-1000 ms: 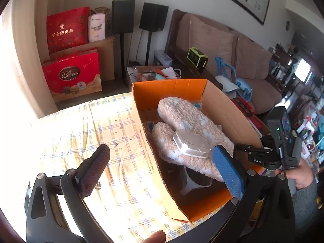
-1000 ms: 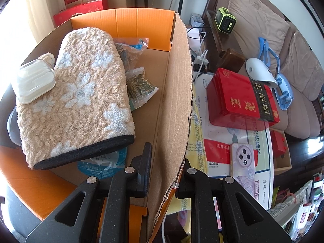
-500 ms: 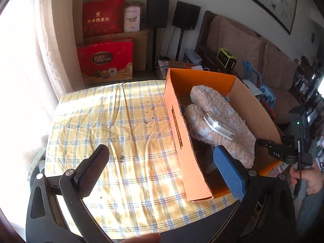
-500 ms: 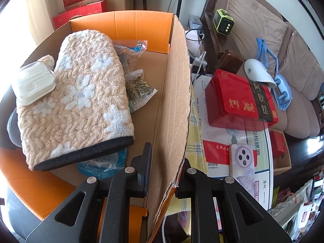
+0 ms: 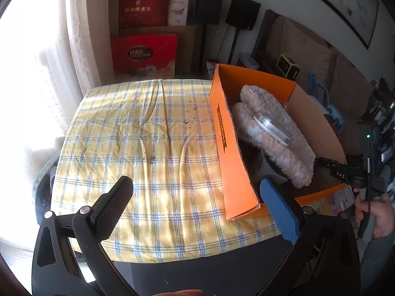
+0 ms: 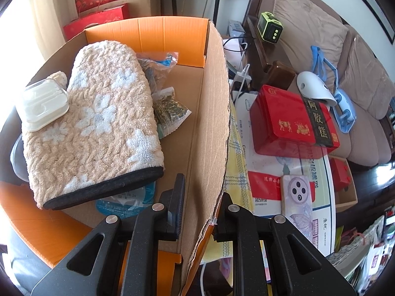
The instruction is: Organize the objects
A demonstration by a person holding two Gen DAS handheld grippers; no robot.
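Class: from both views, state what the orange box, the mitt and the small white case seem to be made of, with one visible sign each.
Orange box: corrugated cardboard; ragged brown edge.
Mitt: plush terry-like fabric; looped pile, black trim.
White case: likely glossy moulded plastic; translucent lid.

A checked cloth (image 5: 148, 148) covers the table. Far behind it stand red gift boxes (image 5: 144, 51) and speakers (image 5: 243, 12). To the right: a sofa (image 6: 321, 37), a red tin (image 6: 293, 120), a phone (image 6: 297, 197).

I see an orange box (image 5: 223, 133), beige mitt (image 6: 96, 128) with white flowers, yellow-and-blue checked tablecloth (image 5: 148, 148), red tin (image 6: 291, 120).
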